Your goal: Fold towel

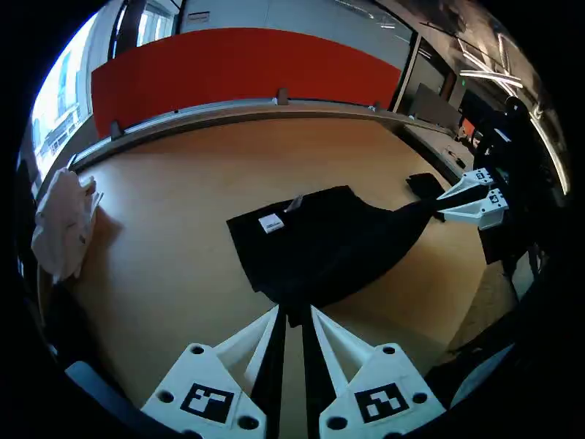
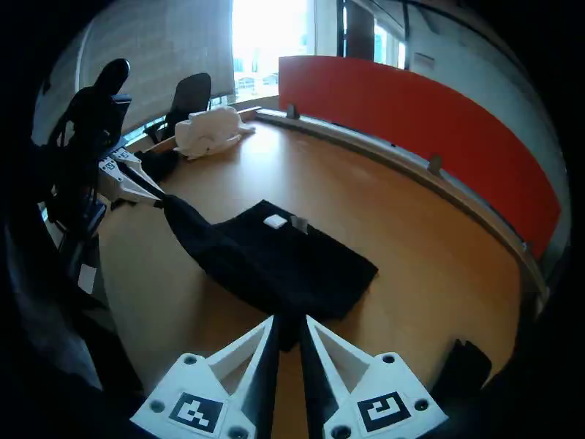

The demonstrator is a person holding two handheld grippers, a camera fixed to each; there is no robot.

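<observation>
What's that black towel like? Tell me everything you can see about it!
The black towel looks like soft, dark cloth with a small white tag on top. Its middle lies on the wooden table, a bit rumpled. The left claw pinches one corner and the right claw pinches another, so the cloth is pulled out into points towards both claws.

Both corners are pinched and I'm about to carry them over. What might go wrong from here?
1. The left gripper and right gripper each hold only a thin corner of the towel; either corner may slip out on the lift.
2. The near edge hangs between them while the rest lies on the table; dragging could bunch it instead of folding it cleanly.
3. A small dark object lies near the right gripper and might snag.
</observation>
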